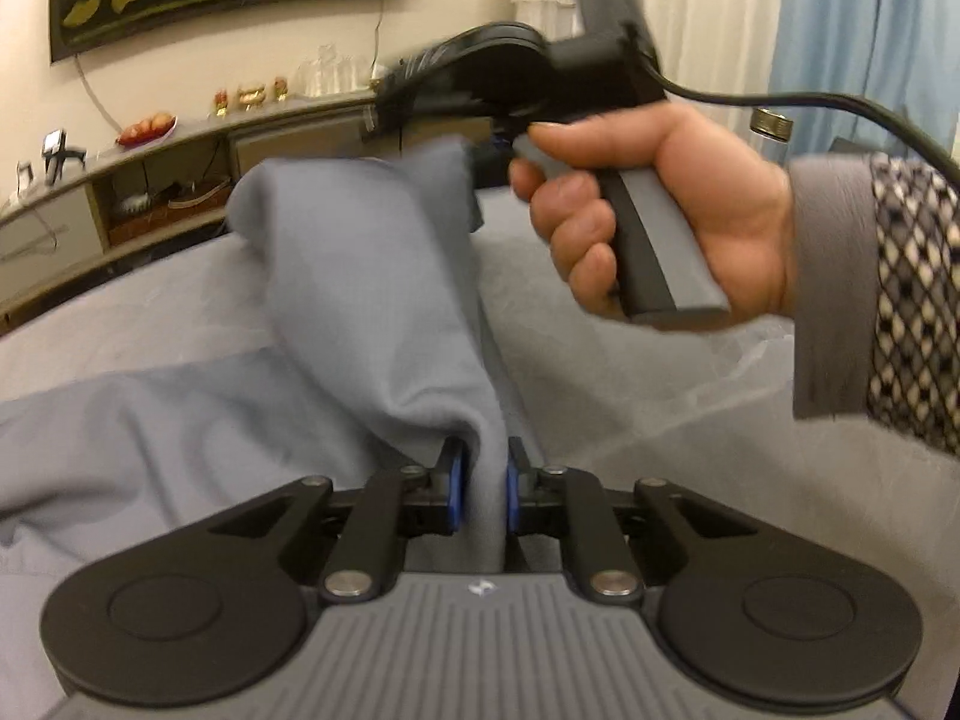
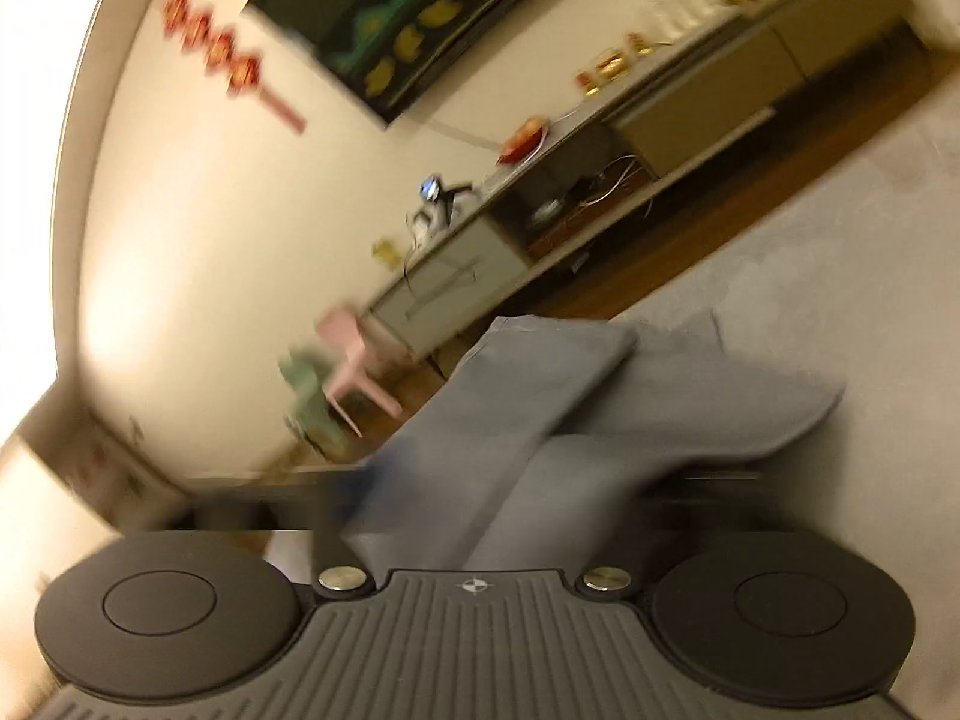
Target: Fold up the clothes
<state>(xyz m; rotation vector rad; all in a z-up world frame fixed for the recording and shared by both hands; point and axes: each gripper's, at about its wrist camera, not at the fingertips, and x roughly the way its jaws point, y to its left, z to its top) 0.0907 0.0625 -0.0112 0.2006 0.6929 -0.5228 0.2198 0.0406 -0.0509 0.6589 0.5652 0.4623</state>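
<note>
No readable text, label, brand or number in either view. Red wall hanging [image 2: 222, 63] too blurred to read.

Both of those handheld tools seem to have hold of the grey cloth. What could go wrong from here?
The left tool pinches only a narrow bunched fold of the grey garment, so the cloth might slip out as it is lifted. The right tool holds the far end, and its view is badly blurred, so its grip is hard to judge. The rest of the garment lies rumpled on the bed and could fold crooked.
</note>
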